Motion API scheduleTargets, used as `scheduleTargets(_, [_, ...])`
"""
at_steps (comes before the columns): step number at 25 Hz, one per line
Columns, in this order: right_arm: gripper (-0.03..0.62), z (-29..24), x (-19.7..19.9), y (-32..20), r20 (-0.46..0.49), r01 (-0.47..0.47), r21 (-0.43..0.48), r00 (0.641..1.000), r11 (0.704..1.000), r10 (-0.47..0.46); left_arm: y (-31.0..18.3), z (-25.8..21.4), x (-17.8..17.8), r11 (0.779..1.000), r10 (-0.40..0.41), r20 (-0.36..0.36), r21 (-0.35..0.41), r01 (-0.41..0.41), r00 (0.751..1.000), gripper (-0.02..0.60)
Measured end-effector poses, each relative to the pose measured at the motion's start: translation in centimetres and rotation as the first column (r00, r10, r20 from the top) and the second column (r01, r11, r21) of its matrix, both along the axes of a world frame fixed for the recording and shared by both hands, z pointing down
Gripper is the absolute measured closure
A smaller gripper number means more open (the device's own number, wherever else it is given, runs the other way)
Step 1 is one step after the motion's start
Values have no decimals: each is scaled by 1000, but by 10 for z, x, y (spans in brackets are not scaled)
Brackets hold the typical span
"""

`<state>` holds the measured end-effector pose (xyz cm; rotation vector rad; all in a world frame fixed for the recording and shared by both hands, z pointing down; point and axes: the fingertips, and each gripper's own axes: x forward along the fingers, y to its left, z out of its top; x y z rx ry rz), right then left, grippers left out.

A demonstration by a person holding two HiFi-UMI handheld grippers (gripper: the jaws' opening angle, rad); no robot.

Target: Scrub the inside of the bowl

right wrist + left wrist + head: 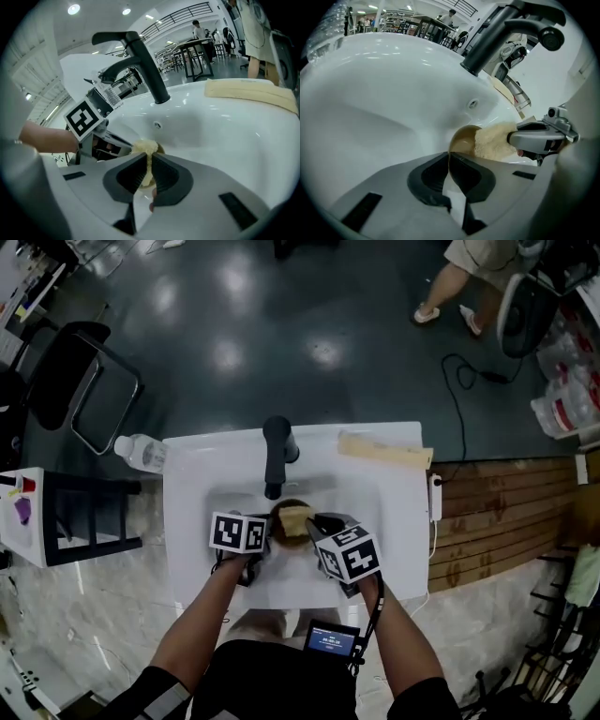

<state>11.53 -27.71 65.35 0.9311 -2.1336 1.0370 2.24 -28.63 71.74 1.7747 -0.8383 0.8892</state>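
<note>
A small brown bowl (281, 510) sits tilted in the white sink (384, 512), below the black faucet (277, 451). My left gripper (449, 161) is shut on the bowl's rim (461, 138). A pale yellow sponge (493, 140) fills the bowl's inside, pressed there by my right gripper (149, 164), which is shut on the sponge (144, 147). In the head view the left gripper (264, 538) and right gripper (316, 526) meet over the bowl. Most of the bowl is hidden behind the sponge in the right gripper view.
A clear plastic bottle (141, 453) lies at the sink's back left corner. A beige folded cloth (384, 451) rests on the back right rim. The overflow hole (473, 103) shows on the basin wall. A black chair (80, 381) stands left; a person's feet (448, 304) are far right.
</note>
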Motion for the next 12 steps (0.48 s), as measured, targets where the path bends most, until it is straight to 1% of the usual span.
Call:
scheduleTargets(6, [557, 17, -7, -3, -95, 66, 5, 993, 998, -65, -2, -2, 1, 1000, -27, -1, -6, 27, 1000, 568])
scheduleTargets(9, [557, 25, -8, -5, -131, 70, 5, 989, 998, -68, 0, -1, 1, 999, -39, -17, -15, 39, 999, 568])
scheduleTargets(12, [557, 32, -10, -9, -146, 54, 6, 988, 999, -52, 3, 0, 2, 999, -48, -38, -24, 47, 998, 569])
